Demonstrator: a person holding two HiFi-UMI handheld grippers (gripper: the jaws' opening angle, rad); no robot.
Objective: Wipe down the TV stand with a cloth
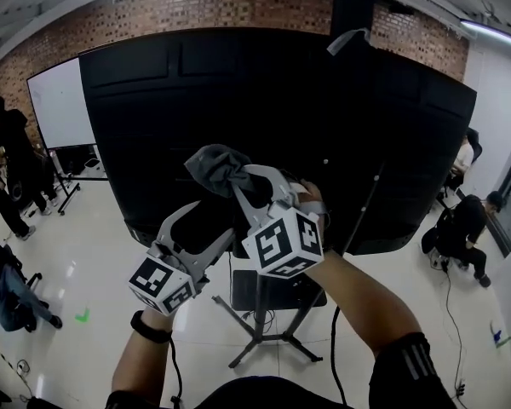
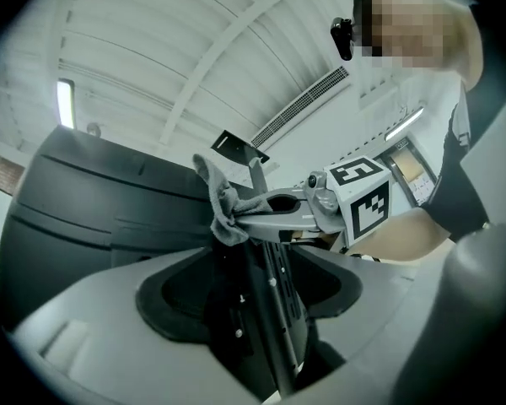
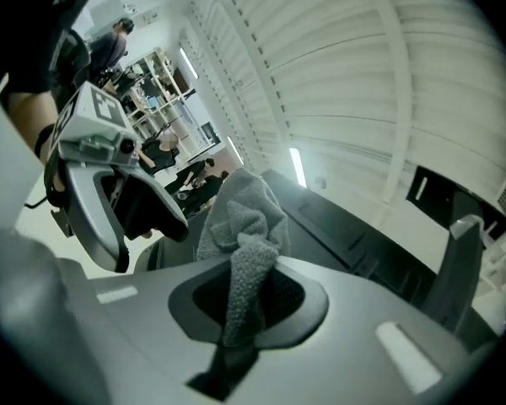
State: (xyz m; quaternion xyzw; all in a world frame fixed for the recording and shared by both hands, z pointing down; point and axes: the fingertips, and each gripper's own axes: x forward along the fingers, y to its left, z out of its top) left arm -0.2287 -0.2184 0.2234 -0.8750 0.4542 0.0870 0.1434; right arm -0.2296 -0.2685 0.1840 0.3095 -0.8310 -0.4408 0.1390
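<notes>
In front of the black back of the TV (image 1: 281,118), both forearms are raised at mid-height, well above the TV stand (image 1: 260,331). The right gripper (image 1: 241,183) points up and left, with its jaws clamped on a bunched grey cloth (image 1: 217,164). The left gripper (image 1: 226,239) angles up towards the right gripper. Its jaws are pressed together with nothing between them.

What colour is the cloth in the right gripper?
Plain grey cloth; right gripper view shows it best.
</notes>
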